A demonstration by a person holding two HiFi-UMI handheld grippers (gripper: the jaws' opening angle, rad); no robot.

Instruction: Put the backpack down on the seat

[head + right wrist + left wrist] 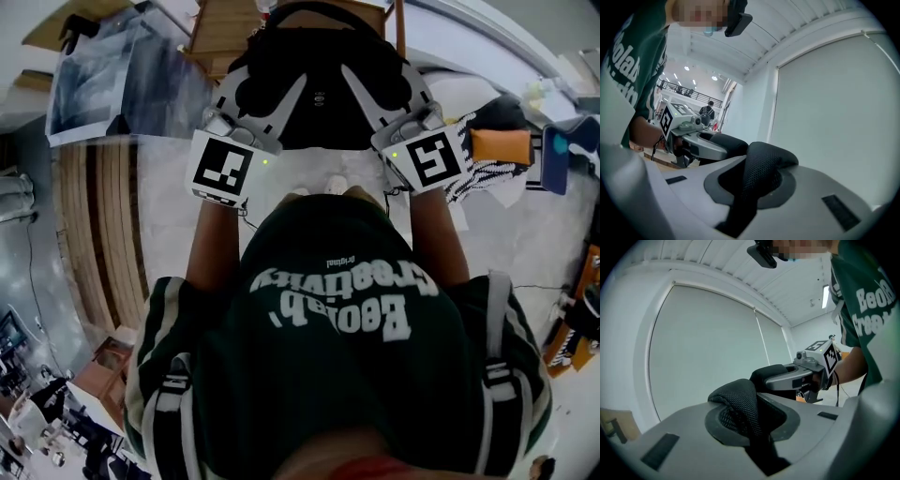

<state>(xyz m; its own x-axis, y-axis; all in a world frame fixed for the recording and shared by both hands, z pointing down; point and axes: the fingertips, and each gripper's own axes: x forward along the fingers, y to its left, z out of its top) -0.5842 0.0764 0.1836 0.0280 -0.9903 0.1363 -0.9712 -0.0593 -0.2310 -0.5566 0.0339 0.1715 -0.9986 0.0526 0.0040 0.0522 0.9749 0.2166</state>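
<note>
In the head view a black backpack (pixel 319 94) hangs in front of me, above a wooden chair (pixel 225 33) whose seat it partly hides. My left gripper (pixel 267 89) is shut on the backpack's left shoulder strap (pixel 738 401), a padded black mesh band pinched between the grey jaws. On the other side, my right gripper (pixel 380 84) is shut on the right shoulder strap (pixel 761 166) in the same way. Both grippers are held level and a bag's width apart. Each gripper view shows the other gripper, the right gripper (pixel 801 373) and the left gripper (pixel 693 140).
A large printed sheet (pixel 103 70) lies at the upper left, with wooden slats (pixel 103 216) below it. At the right are an orange pad (pixel 502 145) and a striped cloth (pixel 478 178). A pale wall and a window blind (pixel 708 348) face both grippers.
</note>
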